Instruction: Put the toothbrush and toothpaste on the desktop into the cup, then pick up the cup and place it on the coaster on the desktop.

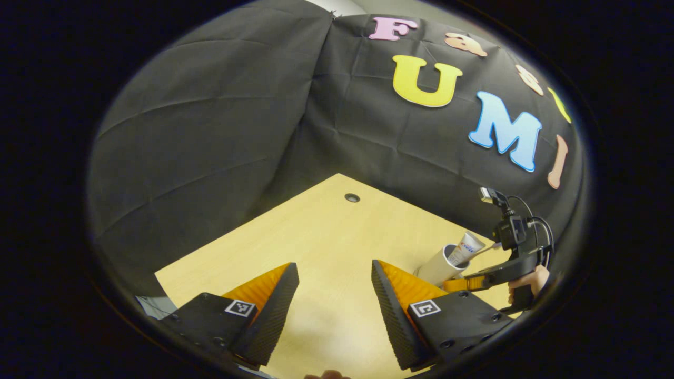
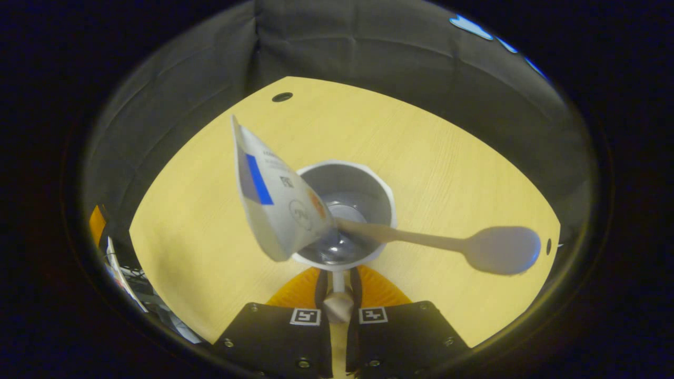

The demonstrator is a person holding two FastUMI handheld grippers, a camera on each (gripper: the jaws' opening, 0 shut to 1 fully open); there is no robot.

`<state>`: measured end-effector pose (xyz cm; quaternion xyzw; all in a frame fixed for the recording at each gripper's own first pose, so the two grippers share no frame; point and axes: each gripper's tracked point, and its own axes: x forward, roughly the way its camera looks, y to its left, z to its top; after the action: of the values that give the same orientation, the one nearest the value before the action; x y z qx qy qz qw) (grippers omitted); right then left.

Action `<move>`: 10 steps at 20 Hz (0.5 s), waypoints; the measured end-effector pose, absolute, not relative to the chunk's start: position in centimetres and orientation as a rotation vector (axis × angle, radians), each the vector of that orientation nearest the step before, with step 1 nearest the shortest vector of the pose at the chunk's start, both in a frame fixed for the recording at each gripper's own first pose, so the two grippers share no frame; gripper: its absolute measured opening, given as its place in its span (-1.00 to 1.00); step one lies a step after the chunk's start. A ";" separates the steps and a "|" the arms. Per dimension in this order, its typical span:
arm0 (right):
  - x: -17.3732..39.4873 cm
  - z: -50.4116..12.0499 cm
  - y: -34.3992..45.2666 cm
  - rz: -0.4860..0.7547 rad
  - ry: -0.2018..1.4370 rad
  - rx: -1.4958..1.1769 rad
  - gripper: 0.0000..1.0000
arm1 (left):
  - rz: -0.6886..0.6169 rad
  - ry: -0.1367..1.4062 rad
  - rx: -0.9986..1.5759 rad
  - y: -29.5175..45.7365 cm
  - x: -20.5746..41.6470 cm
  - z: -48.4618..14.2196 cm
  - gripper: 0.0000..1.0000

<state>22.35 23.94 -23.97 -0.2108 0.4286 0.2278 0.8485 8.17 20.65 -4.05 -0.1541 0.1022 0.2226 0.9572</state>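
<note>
Step in hand: the cup (image 2: 345,218) is judged to be in the carrying phase, since the toothpaste (image 2: 279,202) and the toothbrush (image 2: 447,242) are already standing inside it.
Right gripper (image 2: 337,287): its fingers are closed together on the cup's handle, which is seen pinched between them at the bottom of the right gripper view.
Left gripper (image 1: 334,300): its fingers stand wide apart and nothing is held; only bare desktop (image 1: 326,231) is seen between them.
Cup position: in the left gripper view the cup (image 1: 439,266) is seen far to the right, at the tips of the other gripper, with a hand (image 1: 529,281) behind it. Whether it is lifted or touching the desktop cannot be told.
Contents: the toothpaste leans to the left over the rim, and the toothbrush leans to the right, with its head well outside the rim.
Coaster: its place cannot be told from these views.
Advice: the cup should be kept upright and moved slowly, because both contents are leaning and top-heavy.
Risk: with a grip on the handle alone, the cup could be swung or tilted.
Placing: the cup should be lowered flat onto the middle of the coaster before the fingers are released.
</note>
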 end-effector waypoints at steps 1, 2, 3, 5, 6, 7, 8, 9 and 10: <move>22.3 -24.0 23.7 0.477 0.906 -0.441 -0.76 | 0.450 0.207 -0.310 20.5 8.3 -4.0 0.82; 22.3 -24.1 23.2 0.475 0.906 -0.438 -0.77 | 0.448 0.207 -0.307 20.3 8.4 -4.0 0.82; 22.4 -24.1 22.9 0.475 0.908 -0.436 -0.73 | 0.447 0.206 -0.304 20.2 8.3 -3.9 0.82; 22.3 -23.8 21.9 0.476 0.910 -0.431 -0.68 | 0.445 0.203 -0.304 19.8 8.4 -3.8 0.82; 22.5 -24.1 21.4 0.479 0.912 -0.432 -0.68 | 0.442 0.203 -0.305 19.6 8.4 -3.7 0.82; 22.4 -24.0 21.1 0.480 0.917 -0.430 -0.63 | 0.441 0.203 -0.305 19.5 8.4 -3.8 0.82; 22.7 -24.2 21.0 0.479 0.916 -0.428 -0.58 | 0.441 0.203 -0.306 19.3 8.4 -3.7 0.82; 22.7 -24.2 20.9 0.480 0.920 -0.420 -0.58 | 0.441 0.204 -0.308 19.3 8.4 -3.8 0.82; 22.5 -24.2 20.5 0.481 0.927 -0.415 -0.54 | 0.442 0.203 -0.308 19.3 8.4 -3.7 0.82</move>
<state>22.51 20.49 -24.21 -0.1969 0.4393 0.2281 0.8463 8.45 19.29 -3.72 -0.1521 0.1002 0.2181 0.9588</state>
